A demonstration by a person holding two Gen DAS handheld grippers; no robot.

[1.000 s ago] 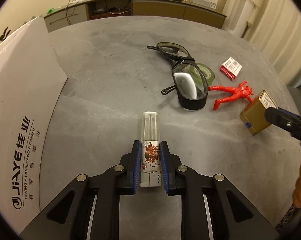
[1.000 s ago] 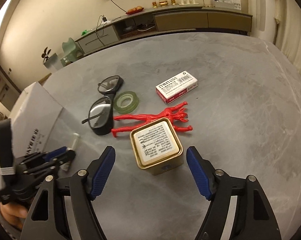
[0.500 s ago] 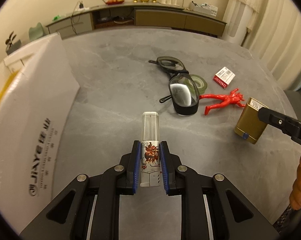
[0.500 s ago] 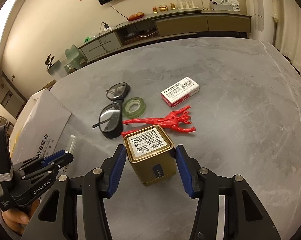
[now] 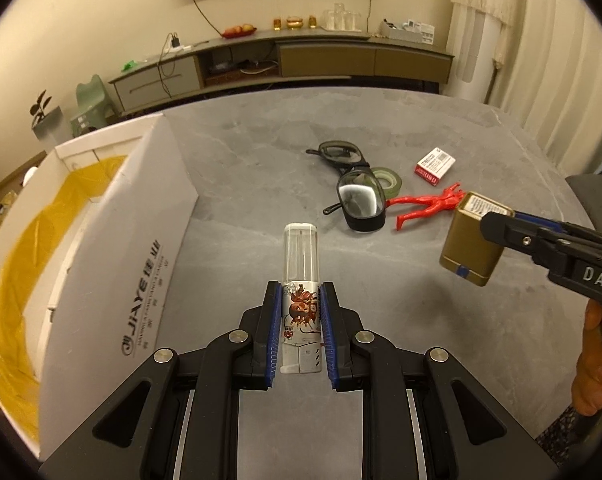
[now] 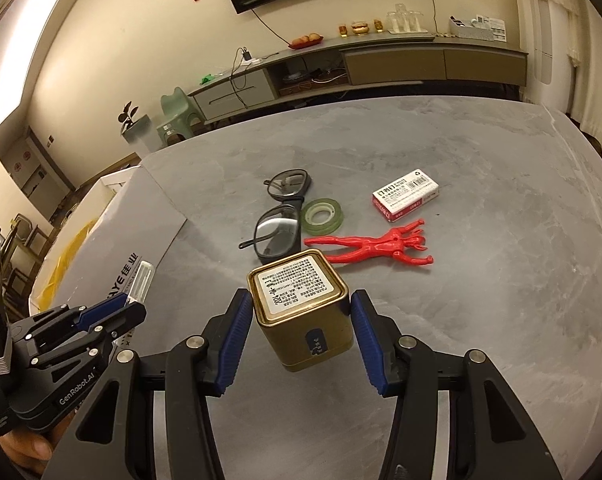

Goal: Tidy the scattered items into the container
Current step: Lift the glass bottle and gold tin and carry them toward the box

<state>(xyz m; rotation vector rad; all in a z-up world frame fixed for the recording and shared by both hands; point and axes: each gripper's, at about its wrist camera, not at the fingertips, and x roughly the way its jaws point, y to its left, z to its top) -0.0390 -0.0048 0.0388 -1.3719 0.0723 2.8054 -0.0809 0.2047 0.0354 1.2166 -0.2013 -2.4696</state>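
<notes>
My left gripper (image 5: 301, 300) is shut on a small clear-capped bottle (image 5: 301, 256) with a red cartoon label, held above the grey table. At its left stands the white cardboard box (image 5: 141, 216) lined with yellow plastic, open at the top. My right gripper (image 6: 301, 312) is shut on a square gold tin (image 6: 301, 308), lifted off the table; the tin (image 5: 471, 240) also shows at the right in the left wrist view. On the table lie black glasses (image 6: 281, 216), a green tape roll (image 6: 323, 216), a red figure (image 6: 377, 246) and a red-and-white carton (image 6: 405, 194).
The grey table (image 6: 501, 280) ends at a curved far edge, with a low sideboard (image 6: 341, 68) behind it. A green stool (image 6: 175, 116) and a potted plant (image 6: 131, 120) stand on the floor beyond the box. A person's hand (image 5: 593, 360) grips the right tool.
Both grippers have risen. The right jaws closed on the gold tin and lifted it off the table. The left gripper with the bottle has come up beside the box, whose yellow lining now shows.
</notes>
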